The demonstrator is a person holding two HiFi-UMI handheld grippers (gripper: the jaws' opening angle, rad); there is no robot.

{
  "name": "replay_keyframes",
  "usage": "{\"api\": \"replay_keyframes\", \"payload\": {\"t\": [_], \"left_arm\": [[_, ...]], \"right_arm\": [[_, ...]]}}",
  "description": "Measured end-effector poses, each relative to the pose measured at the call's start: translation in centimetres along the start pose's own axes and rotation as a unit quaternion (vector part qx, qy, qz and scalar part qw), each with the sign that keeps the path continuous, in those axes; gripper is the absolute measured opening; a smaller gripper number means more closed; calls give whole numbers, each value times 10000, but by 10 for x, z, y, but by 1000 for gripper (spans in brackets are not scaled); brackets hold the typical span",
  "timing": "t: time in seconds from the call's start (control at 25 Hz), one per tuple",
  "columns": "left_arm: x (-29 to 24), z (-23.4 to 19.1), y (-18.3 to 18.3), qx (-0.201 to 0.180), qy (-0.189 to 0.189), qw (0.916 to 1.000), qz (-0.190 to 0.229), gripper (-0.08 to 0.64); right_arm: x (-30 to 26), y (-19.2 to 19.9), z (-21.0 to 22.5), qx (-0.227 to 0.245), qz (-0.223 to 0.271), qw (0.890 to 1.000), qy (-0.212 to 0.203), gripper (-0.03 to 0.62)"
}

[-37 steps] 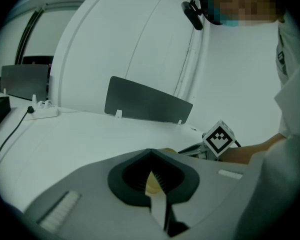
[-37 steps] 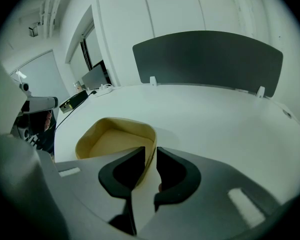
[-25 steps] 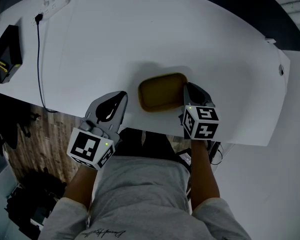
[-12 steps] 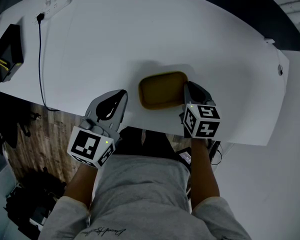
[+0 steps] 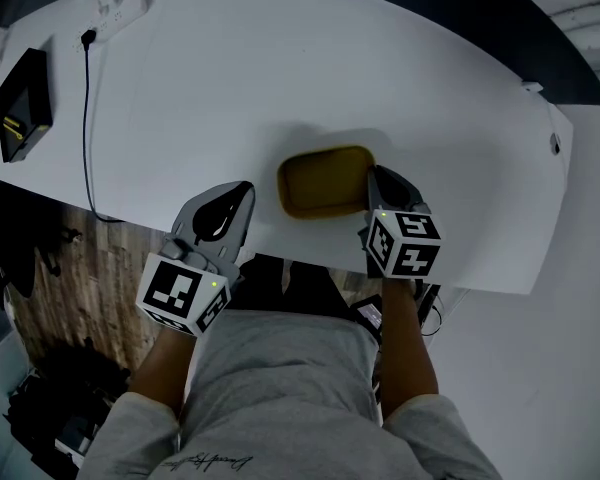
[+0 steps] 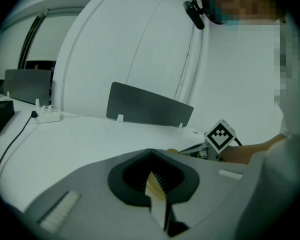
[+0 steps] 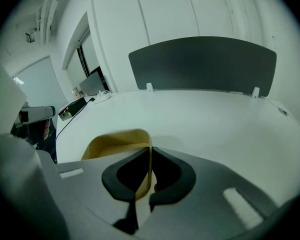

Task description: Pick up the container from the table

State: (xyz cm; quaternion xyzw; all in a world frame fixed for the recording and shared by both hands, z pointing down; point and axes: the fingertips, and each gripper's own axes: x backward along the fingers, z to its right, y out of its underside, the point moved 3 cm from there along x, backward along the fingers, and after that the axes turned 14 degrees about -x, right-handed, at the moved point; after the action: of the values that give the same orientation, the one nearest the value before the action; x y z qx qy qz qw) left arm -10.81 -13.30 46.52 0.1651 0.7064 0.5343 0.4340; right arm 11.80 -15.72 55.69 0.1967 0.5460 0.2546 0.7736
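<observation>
While the head view only shows the right gripper (image 5: 375, 176) pressed against the right-hand end of the yellow container (image 5: 320, 181), the right gripper view makes the hold plain. Its jaws are clamped on the container's thin right wall, one jaw inside the tray and one outside.

The container is a shallow tray with rounded corners, open side up, and I can see nothing in it. It lies on the white table (image 5: 280, 78) close to the front edge, directly in front of the person.

The left gripper (image 5: 242, 194) sits at that same edge, a little to the tray's left and not touching it. From above its fingers look drawn together. The left gripper view agrees: the jaws are closed on nothing, with only a pale ridged pad face showing in the slit. That view also catches the right gripper's marker cube off to its right.

At the table's left end, the head view lays out a black box (image 5: 25, 103) and a dark cable (image 5: 85, 118) that trails over the front edge. The gripper views show these only as small shapes.

Only the gripper views show the grey divider panel (image 7: 202, 61) standing upright along the table's far edge.
</observation>
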Motion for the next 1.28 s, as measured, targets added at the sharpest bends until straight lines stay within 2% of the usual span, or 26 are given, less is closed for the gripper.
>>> {"api": "replay_keyframes", "payload": {"t": [1.28], "left_arm": [[35,21,-45,-288,-245,9983,439,2]], "right_arm": [[78,-40,-9,-58,522,9979,-370,29]]}}
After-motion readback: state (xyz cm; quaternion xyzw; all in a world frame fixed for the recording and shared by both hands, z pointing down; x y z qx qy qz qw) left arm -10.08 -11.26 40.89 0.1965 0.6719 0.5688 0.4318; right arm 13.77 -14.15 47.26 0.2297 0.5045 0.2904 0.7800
